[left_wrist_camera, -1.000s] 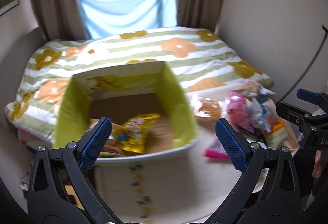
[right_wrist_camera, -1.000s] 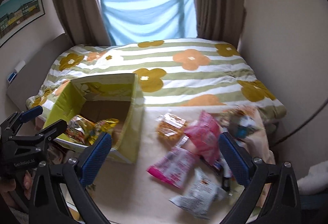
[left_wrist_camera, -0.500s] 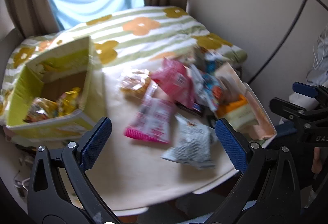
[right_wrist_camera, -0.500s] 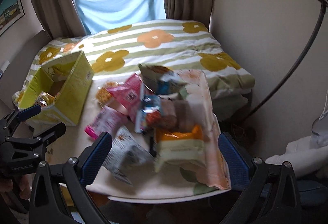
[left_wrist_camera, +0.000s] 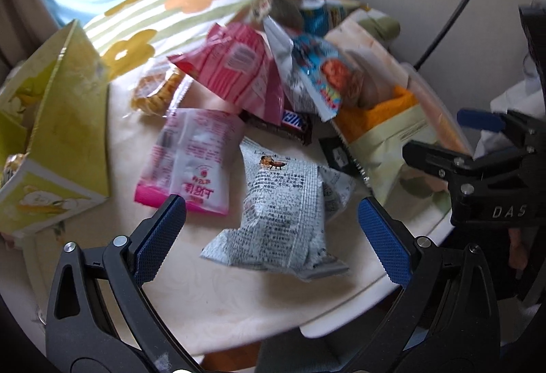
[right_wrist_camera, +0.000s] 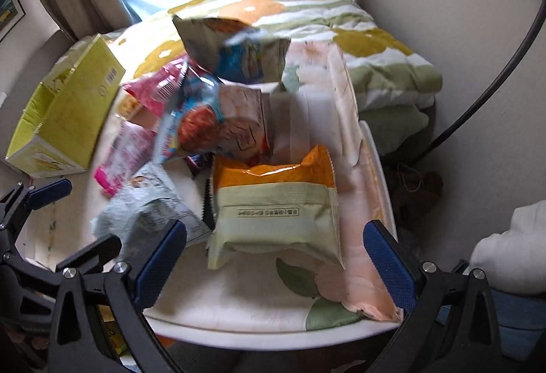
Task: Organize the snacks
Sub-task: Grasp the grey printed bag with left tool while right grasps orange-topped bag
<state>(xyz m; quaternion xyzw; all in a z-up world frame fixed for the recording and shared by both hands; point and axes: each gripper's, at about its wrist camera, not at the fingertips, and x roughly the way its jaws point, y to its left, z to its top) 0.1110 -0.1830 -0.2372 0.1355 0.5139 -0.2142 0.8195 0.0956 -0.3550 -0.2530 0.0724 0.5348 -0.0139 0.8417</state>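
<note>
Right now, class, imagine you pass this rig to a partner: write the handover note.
Left gripper: open, empty, hovering over the grey-white printed snack packet.
Right gripper: open, empty, facing the orange-and-pale-green pouch.
Yellow-green cardboard box stands at the table's left with a gold-wrapped snack peeking out.
Left to do: the pink sachet, pink striped bag, brown chocolate bar, blue cartoon packet and the rest lie loose on the cream table.
</note>
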